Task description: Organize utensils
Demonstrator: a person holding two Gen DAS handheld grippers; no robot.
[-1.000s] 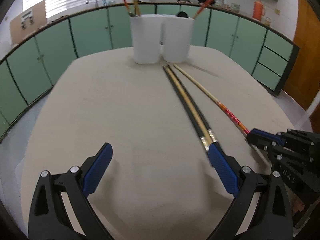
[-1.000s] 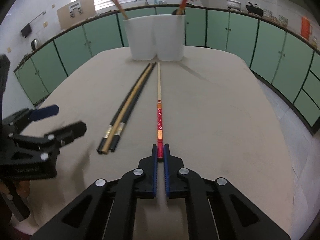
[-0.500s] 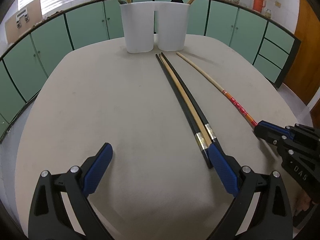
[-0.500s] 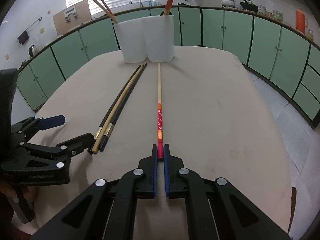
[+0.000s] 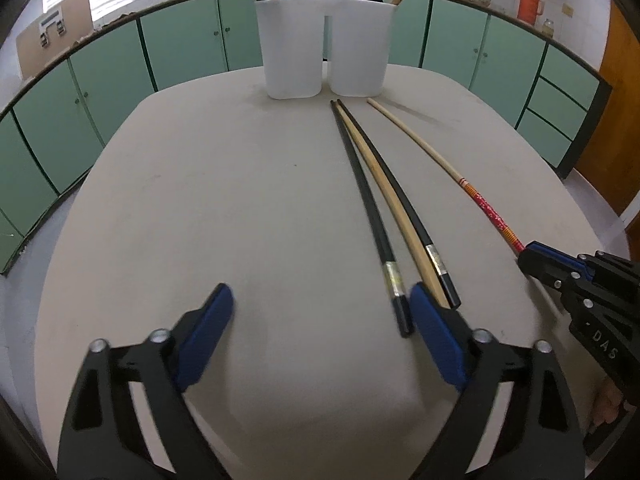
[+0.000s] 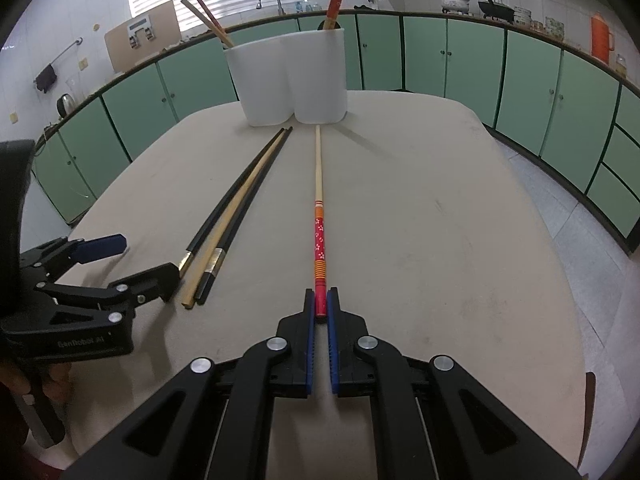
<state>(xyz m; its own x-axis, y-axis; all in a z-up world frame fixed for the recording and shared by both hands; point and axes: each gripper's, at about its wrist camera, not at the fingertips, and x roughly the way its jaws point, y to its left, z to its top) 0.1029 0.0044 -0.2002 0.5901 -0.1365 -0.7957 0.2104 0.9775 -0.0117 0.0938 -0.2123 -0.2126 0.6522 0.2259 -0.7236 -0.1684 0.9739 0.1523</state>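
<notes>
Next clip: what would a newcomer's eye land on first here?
Probably the red-patterned chopstick lying straight down the table's middle, its end pinched in the right tool. Left of it, three plain chopsticks lie bunched, ends by the closing left tool, none between its pads. Behind stands a white two-cup holder with chopsticks in it.

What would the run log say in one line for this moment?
right gripper: shut on red chopstick | left gripper: closing, nothing gripped, beside black and tan chopsticks | white holder: behind on table
</notes>
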